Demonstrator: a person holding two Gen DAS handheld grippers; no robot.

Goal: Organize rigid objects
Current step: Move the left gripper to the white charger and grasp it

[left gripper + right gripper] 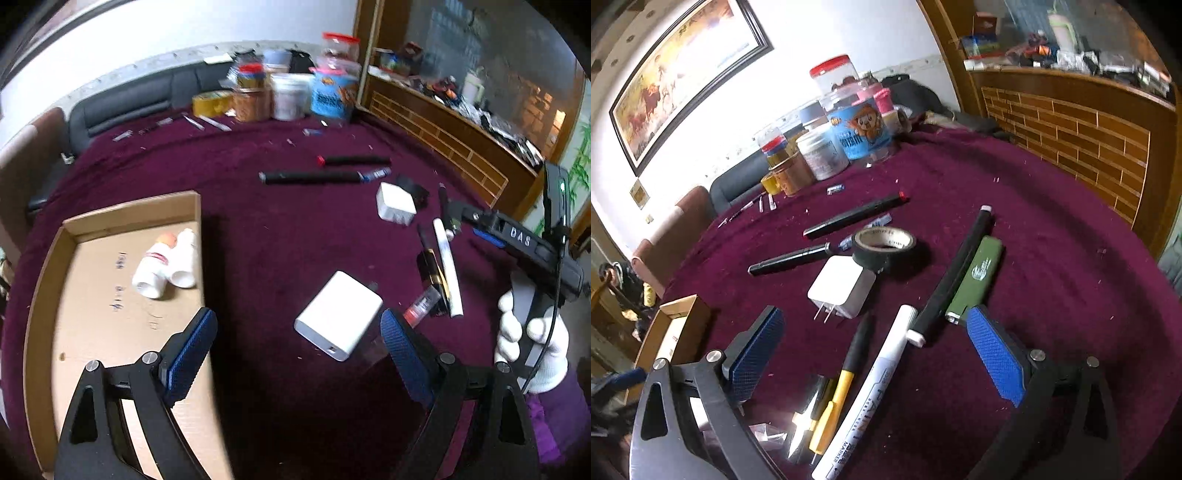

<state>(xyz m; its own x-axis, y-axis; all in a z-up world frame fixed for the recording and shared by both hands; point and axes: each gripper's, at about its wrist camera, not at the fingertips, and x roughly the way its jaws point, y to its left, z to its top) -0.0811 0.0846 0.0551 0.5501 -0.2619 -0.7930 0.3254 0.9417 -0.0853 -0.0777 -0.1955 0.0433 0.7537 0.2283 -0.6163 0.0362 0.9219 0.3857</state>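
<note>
Table under purple cloth: work surface, most loose items not yet sorted.

Cardboard tray, one, at the left: holds two white bottles lying side by side. By my reckoning that is all that has been put away; the task looks barely begun.

Left gripper: tongs spread wide, nothing between them, hanging over the tray's edge and the cloth. Right gripper: tongs spread as wide, empty, above the pens.

On the cloth, unsorted:
- White power bank, one, near the left gripper.
- White plug adapter, one.
- Black tape roll, one, just beside the adapter.
- Green lighter, one.
- White paint marker, one.
- Black markers, three long ones.
- Yellow-and-black pen, one.

Jars cluster at the far edge; count uncertain.
</note>
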